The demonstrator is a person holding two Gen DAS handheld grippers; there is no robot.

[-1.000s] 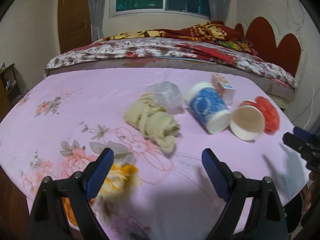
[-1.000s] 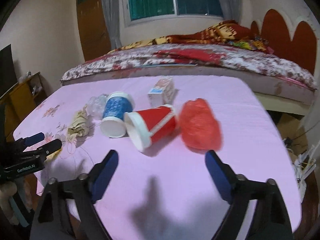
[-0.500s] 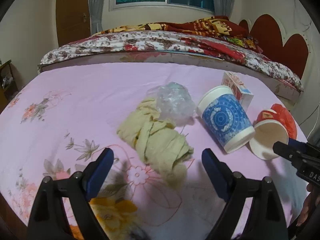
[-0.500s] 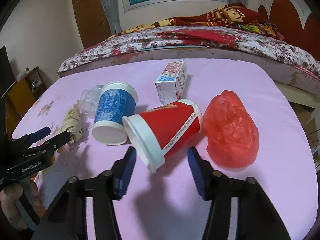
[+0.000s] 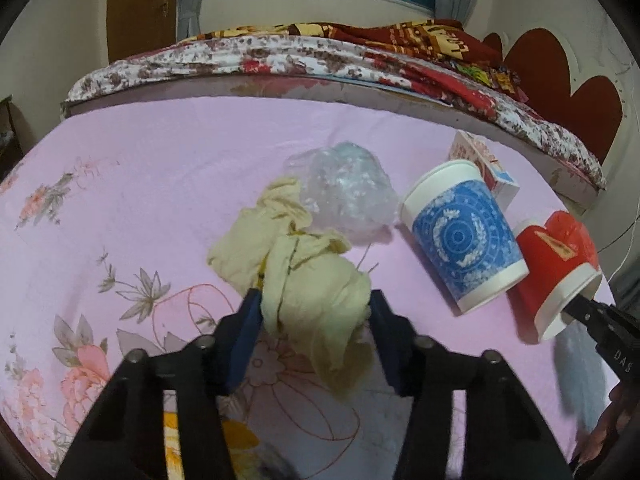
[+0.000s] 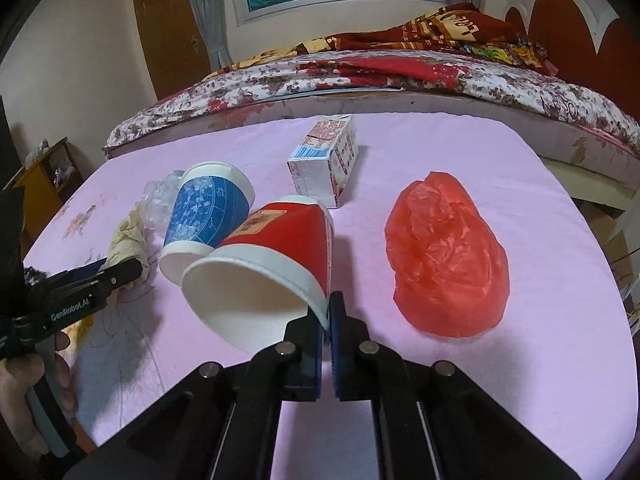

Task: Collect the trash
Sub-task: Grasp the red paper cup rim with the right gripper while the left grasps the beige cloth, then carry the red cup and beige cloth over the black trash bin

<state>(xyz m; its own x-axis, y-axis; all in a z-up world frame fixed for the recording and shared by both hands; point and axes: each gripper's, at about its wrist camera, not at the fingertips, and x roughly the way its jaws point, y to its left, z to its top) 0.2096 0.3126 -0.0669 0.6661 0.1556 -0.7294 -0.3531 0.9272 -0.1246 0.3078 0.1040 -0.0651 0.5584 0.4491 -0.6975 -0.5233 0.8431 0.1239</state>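
Tabletop [image 5: 160, 152] w/ pink flowered cloth, trash spread across it. Far left: cream rag [image 5: 304, 280], crumpled, lying flat. Left gripper [image 5: 316, 320] has its fingers [image 5: 250, 320] on both sides of the rag's near end, closing in, pads pressing the cloth. Just behind the rag, touching it: clear plastic wrap [image 5: 344, 192], balled up. Next: blue cup [image 6: 208, 212] on its side, mouth toward camera. Red cup [image 6: 280, 248] leans against it, also tipped over. Right gripper [image 6: 329, 312] is clamped fully on the red cup's rim, one finger inside, one outside. Behind the cups: small carton [image 6: 326, 160]. Far right: red plastic bag [image 6: 444, 256], apart from the rest.
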